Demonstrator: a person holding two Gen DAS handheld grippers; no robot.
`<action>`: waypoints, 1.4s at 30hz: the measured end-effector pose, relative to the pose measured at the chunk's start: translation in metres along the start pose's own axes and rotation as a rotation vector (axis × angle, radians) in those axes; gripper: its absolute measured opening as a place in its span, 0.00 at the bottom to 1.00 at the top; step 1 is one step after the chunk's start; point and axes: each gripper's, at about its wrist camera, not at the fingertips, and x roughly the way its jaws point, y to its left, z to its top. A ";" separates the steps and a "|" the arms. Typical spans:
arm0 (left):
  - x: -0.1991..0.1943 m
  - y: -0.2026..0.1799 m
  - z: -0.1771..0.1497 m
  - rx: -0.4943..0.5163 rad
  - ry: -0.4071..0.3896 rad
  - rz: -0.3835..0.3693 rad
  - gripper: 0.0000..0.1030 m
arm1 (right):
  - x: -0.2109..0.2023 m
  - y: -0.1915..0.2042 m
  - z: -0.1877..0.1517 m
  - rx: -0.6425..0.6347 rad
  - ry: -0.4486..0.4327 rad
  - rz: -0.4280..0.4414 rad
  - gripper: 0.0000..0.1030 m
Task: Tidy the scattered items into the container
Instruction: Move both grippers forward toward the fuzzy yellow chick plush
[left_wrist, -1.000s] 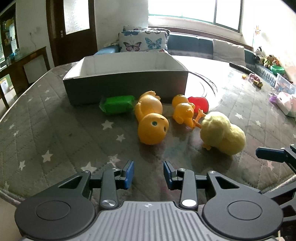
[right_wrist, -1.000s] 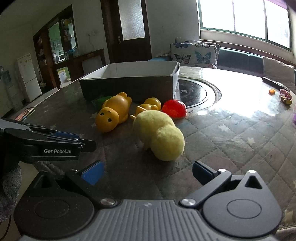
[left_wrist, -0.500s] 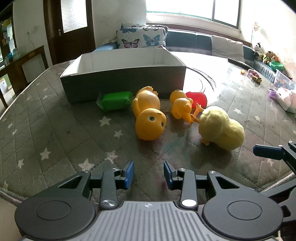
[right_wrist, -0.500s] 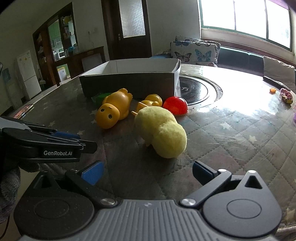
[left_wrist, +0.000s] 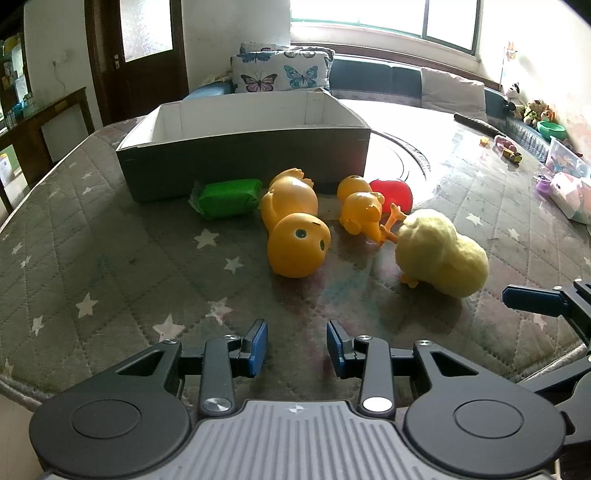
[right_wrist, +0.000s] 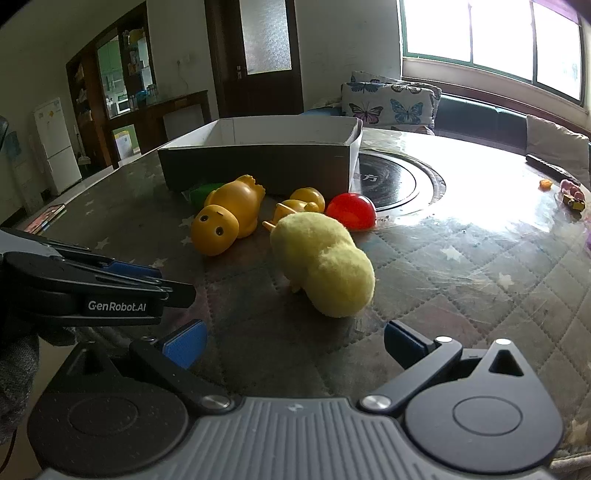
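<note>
Hovering low in frame, our left gripper (left_wrist: 297, 349) and right gripper (right_wrist: 295, 341) both gape, holding nothing; the toys lie mid-frame — big orange duck (left_wrist: 295, 229), fuzzy yellow chick (right_wrist: 325, 266) — before the empty grey box (left_wrist: 243, 162).

From the right wrist, the green packet (right_wrist: 199, 192) shows only a sliver behind the big duck (right_wrist: 229, 216), the plush chick (right_wrist: 325, 266) covers most of the small duck (right_wrist: 301, 205), and the box (right_wrist: 258, 168) floor stays unseen.
</note>
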 end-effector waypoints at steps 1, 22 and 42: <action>0.000 0.000 0.000 0.000 0.000 0.000 0.37 | 0.000 0.000 0.000 0.000 0.000 0.001 1.00; 0.004 -0.003 0.005 0.008 0.006 -0.018 0.37 | 0.004 -0.001 0.004 -0.003 -0.002 -0.007 1.00; 0.010 -0.004 0.016 0.010 0.012 -0.042 0.37 | 0.012 -0.004 0.013 -0.015 0.000 -0.016 1.00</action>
